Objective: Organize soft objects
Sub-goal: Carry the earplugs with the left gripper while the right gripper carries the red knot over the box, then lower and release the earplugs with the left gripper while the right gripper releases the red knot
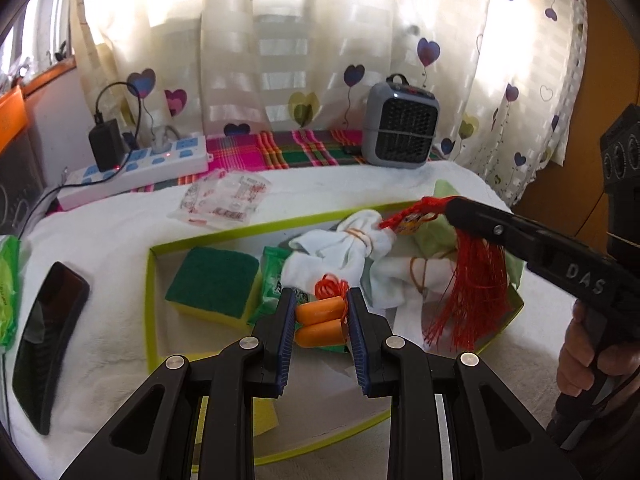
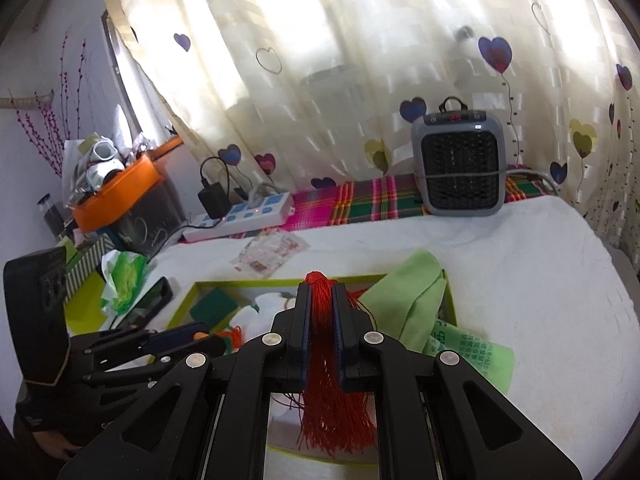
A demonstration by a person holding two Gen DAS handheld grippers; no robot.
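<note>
We judged the sorting well advanced: the green-rimmed box [image 1: 151, 280] on the white blanket [image 1: 112, 240] already held a green-and-yellow sponge [image 1: 214, 280] at nine o'clock, tied white cloth bundles [image 1: 340, 248] at its centre and a light green cloth [image 2: 412, 292] toward three o'clock. Two pieces remained in transit above it, the left gripper [image 1: 320, 316] clamped on a pair of orange foam pieces [image 1: 320, 322] with a red cord, the right gripper [image 2: 321, 308] clamped together on a red tassel [image 2: 332, 408]. The tassel hung limp in loose threads; the foam pieces looked plump.
</note>
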